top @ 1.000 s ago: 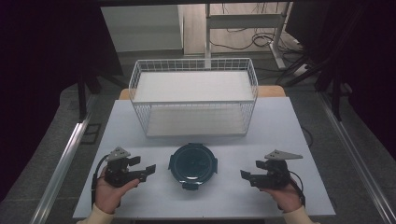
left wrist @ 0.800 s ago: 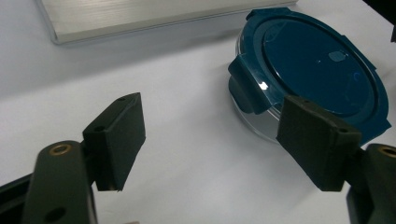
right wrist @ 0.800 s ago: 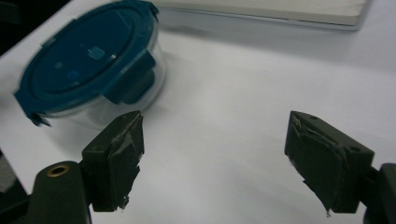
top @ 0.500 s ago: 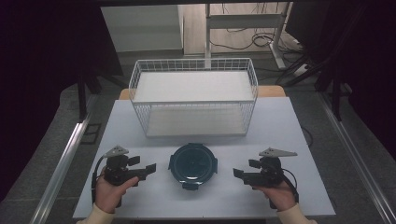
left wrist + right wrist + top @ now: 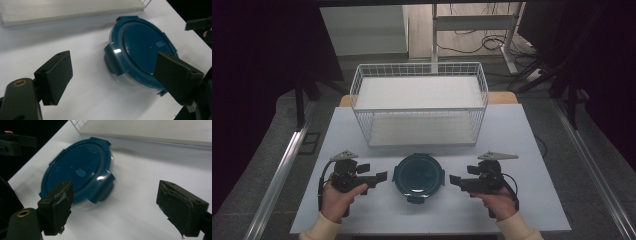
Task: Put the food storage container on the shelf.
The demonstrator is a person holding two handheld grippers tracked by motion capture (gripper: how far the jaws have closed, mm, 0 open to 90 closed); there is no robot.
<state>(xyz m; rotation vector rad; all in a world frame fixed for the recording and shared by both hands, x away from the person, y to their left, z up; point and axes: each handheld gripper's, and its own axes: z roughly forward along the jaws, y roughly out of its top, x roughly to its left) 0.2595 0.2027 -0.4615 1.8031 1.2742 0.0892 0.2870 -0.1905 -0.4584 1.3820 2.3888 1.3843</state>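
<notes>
Blue container (image 5: 418,176) between 2 open grippers' fingers (image 5: 53,75), seemingly untouched.

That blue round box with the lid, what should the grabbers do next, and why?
Probably both should slide inward onto the blue round box. The left gripper and right gripper sit open on either side of it, pointing at it, touching nothing.

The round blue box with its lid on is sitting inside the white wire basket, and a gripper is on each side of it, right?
Not quite. The round blue box sits on the table in front of the white wire basket, not inside it, as the high view shows. The left gripper and right gripper do flank it, jaws open.
</notes>
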